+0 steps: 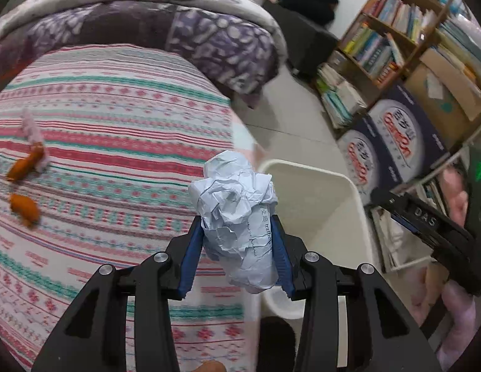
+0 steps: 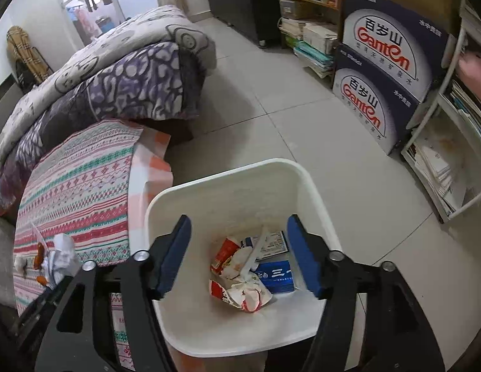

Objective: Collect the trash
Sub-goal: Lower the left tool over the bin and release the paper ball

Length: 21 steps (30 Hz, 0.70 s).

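A: Holding a crumpled paper ball, the left tongs are clenched on it from both sides, blue pads pressed into the creases. It hangs above the edge of the striped cloth, just beside the white bin.

B: And the right tongs?

A: Released, jaws spread wide with nothing between them, hovering over the bin. In the left view they show at the right edge.

B: What's in the bin?

A: A red-and-white wrapper, a blue box and a small printed carton, all on the bottom.

B: Anything lying on the cloth?

A: Orange scraps and a pale twisted bit, well apart from the ball. From the right view the ball appears at the cloth's near end, close to those scraps.

B: Surroundings?

A: A folded purple quilt behind the cloth, two Ganten cartons stacked on the tiled floor, and a bookshelf.
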Motion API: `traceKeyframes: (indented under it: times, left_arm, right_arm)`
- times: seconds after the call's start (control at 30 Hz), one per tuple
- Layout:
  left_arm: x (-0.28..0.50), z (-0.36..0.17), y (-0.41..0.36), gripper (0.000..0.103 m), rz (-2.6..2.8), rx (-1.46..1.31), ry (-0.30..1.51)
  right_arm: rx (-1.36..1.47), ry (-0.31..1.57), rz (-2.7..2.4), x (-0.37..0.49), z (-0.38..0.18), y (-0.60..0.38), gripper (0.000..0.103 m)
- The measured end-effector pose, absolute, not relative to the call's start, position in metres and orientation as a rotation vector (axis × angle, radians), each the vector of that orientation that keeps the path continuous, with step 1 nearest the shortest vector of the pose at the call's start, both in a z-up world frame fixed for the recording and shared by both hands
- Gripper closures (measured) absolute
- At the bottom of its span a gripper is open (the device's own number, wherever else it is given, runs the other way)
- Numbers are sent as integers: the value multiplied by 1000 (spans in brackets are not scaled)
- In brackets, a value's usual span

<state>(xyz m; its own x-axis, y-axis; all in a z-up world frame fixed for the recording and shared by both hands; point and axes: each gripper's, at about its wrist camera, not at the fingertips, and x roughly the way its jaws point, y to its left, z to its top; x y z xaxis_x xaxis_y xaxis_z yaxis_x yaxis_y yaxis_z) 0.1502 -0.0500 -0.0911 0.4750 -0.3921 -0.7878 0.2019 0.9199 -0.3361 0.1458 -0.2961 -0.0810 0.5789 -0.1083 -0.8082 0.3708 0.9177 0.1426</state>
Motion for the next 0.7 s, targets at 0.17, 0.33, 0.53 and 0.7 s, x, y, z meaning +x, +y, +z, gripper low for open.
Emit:
traceKeyframes:
  times: [0.17,0.33,0.53,0.7]
  left_arm:
    - [146,-92,-71,60,-445,-208,1030]
    - [143,-95,-90,60,-519,-216,1051]
    - [138,-99,-110,54,-600,-234,1054]
    - [136,-97,-112,36,-629,-234,1064]
  right_arm:
    - [319,902,-304,142,-79,-304,33]
    - [327,892,-332,138,-78,-313,27]
    - [340,884,-365,137,-77,-320,20]
    - [342,878,-368,139,-75,-315,16]
